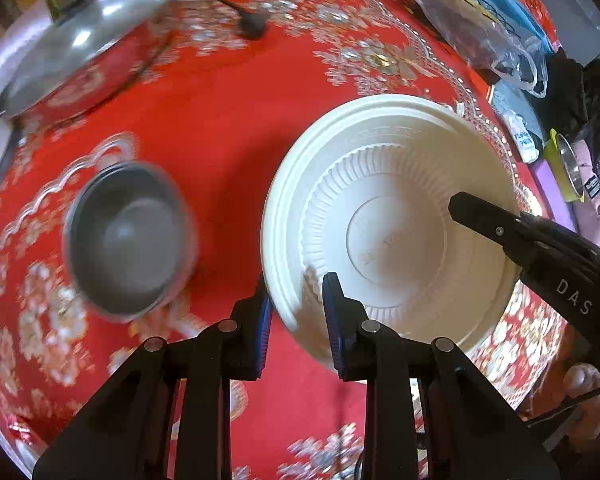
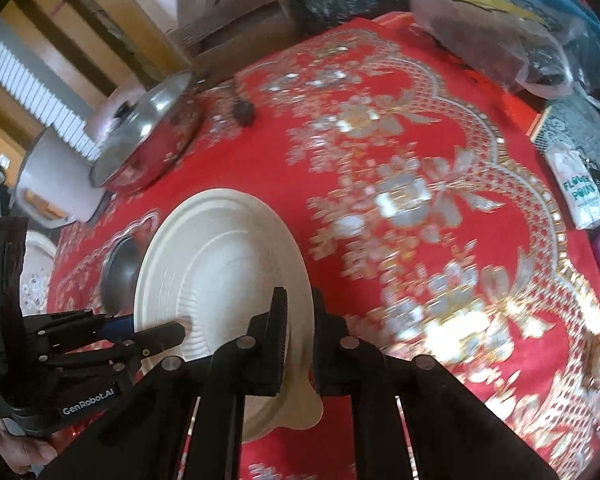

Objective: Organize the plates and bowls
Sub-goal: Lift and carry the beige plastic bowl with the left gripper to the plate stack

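A white ribbed bowl (image 1: 392, 224) sits tilted over the red patterned tablecloth (image 1: 228, 92). My left gripper (image 1: 296, 320) straddles its near-left rim, one blue-padded finger inside and one outside, with a visible gap around the rim. My right gripper (image 2: 300, 332) is closed on the bowl's (image 2: 228, 264) opposite rim; its finger shows in the left wrist view (image 1: 480, 212) inside the bowl. A small grey metal bowl (image 1: 128, 236) stands on the cloth left of the white bowl, and shows behind it in the right wrist view (image 2: 118, 276).
A steel pot with a glass lid (image 1: 84, 40) stands at the far left. A black cable end (image 1: 252, 24) lies behind. Plastic bags (image 1: 484, 20) and a yellow-rimmed cup (image 1: 566, 164) crowd the right edge. A white packet (image 2: 582, 192) lies at the right.
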A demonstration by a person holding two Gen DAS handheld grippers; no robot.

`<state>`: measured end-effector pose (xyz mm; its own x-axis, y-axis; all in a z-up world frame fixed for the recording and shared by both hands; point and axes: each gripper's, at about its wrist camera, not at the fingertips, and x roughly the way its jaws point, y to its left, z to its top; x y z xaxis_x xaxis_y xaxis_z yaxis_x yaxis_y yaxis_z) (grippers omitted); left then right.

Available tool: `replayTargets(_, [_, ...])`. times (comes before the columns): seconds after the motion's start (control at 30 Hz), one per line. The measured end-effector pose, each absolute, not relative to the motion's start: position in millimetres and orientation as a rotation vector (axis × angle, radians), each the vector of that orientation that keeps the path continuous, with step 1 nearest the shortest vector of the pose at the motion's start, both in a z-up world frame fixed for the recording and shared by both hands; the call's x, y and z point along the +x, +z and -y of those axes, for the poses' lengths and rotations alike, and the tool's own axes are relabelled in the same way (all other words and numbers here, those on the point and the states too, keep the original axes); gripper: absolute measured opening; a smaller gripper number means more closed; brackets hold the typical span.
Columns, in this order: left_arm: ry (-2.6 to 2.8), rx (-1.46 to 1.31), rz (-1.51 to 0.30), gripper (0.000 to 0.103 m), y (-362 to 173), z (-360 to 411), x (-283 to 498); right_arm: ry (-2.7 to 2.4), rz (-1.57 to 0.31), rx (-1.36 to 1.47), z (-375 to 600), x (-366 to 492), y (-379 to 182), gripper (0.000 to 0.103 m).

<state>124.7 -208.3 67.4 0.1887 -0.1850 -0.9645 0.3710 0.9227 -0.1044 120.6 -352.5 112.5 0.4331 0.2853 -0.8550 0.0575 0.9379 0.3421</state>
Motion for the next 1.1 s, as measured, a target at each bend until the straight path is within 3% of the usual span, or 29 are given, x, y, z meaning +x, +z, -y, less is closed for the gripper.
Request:
replayTargets(0.37, [-0.273,0.072,-1.272,0.024,100.7,96.6,79.4,0.297,-1.115,0.259,251.5,92.2,137.0,0.009])
replayTargets(1.1, [0.071,-0.128,-1.249,0.024,115.2,-123.2,-20.3,0.653,-1.182,0.048,19.6,63.0,137.6,0.009])
